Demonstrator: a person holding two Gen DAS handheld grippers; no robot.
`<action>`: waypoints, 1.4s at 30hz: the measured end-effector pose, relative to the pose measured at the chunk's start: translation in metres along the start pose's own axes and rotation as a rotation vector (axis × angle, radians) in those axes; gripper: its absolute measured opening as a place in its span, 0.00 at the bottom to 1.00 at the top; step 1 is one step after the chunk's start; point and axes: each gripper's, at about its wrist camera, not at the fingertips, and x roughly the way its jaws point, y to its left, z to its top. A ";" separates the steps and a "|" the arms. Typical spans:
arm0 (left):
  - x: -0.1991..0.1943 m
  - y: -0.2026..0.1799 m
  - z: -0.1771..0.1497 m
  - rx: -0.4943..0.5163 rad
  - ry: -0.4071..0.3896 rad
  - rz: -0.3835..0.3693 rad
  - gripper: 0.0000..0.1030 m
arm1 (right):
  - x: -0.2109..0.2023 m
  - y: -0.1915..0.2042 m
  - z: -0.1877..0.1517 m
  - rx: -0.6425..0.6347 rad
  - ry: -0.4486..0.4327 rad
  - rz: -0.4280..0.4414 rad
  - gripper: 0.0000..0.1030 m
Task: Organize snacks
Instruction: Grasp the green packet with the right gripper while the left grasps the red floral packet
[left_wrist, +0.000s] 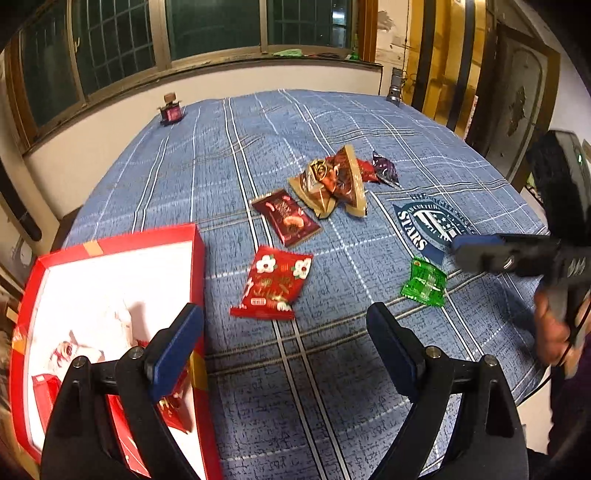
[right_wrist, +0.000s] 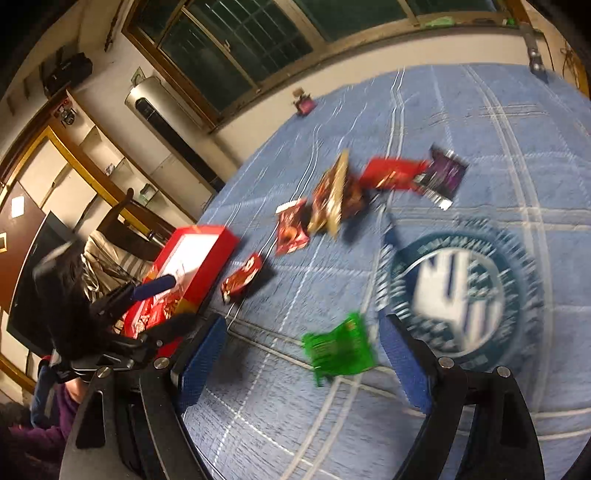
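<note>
A red box (left_wrist: 197, 258) with a white inside stands open at the left and holds some red packets. My left gripper (left_wrist: 284, 343) is open beside its right wall, with nothing between its fingers. On the blue checked cloth lie a red flowered packet (left_wrist: 275, 282), a dark red shrimp packet (left_wrist: 286, 218), a brown and gold pile (left_wrist: 332, 184), a purple packet (left_wrist: 384, 168) and a green packet (left_wrist: 424, 282). My right gripper (right_wrist: 303, 360) is open, and the green packet (right_wrist: 338, 347) lies on the cloth between its fingers, apart from both pads. The right wrist view is blurred.
A round STARS emblem (left_wrist: 424, 221) is printed on the cloth at the right. A small dark red object (left_wrist: 170, 110) sits at the far left corner and a grey cylinder (left_wrist: 394, 86) at the far right. A hand (left_wrist: 554, 332) holds the right gripper.
</note>
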 end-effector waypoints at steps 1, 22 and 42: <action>0.000 0.000 -0.003 0.006 0.009 -0.001 0.88 | 0.011 0.004 -0.001 -0.015 0.025 -0.042 0.85; 0.017 -0.007 0.011 0.077 0.072 -0.031 0.88 | -0.002 -0.028 -0.021 0.011 -0.013 -0.169 0.31; 0.087 -0.002 0.029 0.085 0.252 -0.068 0.80 | -0.008 -0.053 -0.018 0.175 -0.004 0.024 0.32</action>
